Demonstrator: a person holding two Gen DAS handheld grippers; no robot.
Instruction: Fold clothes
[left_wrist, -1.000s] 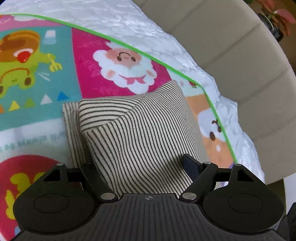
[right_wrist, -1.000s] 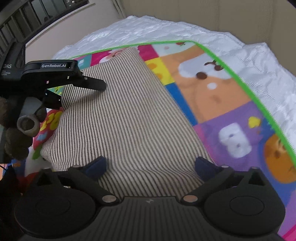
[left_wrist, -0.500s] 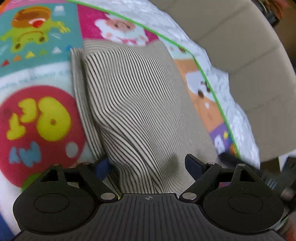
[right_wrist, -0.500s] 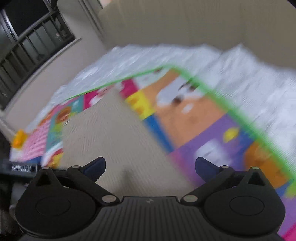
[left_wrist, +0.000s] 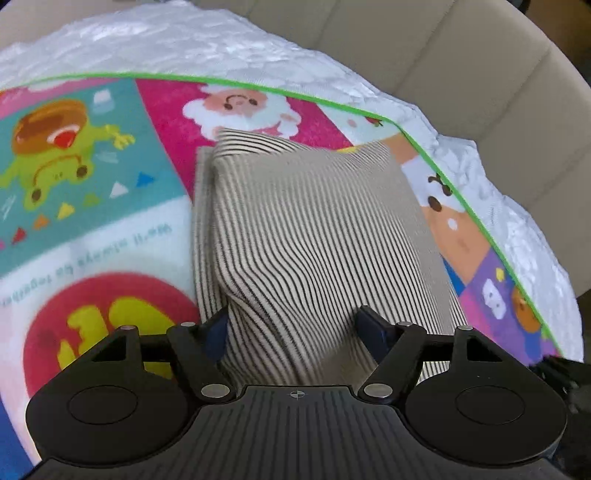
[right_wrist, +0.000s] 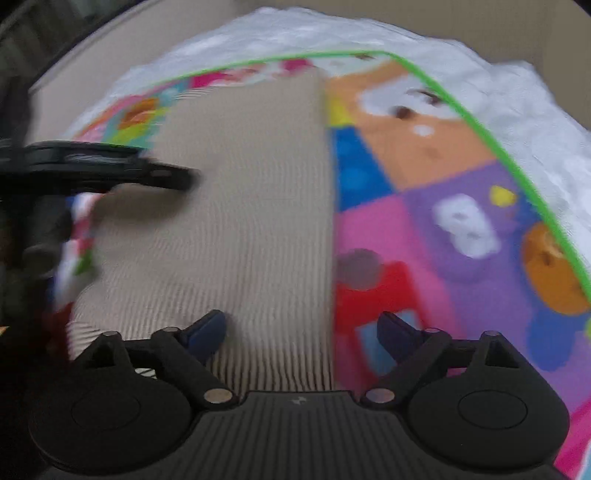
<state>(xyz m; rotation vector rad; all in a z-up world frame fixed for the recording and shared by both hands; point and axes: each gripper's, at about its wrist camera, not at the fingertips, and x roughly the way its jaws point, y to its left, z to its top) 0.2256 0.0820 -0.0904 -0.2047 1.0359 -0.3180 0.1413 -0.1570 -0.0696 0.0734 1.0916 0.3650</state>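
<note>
Since a second ago both claws have narrowed, and the right gripper (right_wrist: 301, 330) now straddles the striped garment's (left_wrist: 317, 236) right edge, jaws apart. Only the left view shows one raised fold between the left gripper's (left_wrist: 295, 326) parted fingers. One cartoon blanket (left_wrist: 92, 192) lies beneath, on one white quilt (left_wrist: 229, 44).

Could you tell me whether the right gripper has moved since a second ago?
Yes. The right gripper now straddles the striped garment's right edge; earlier both fingertips lay over the cloth.
</note>
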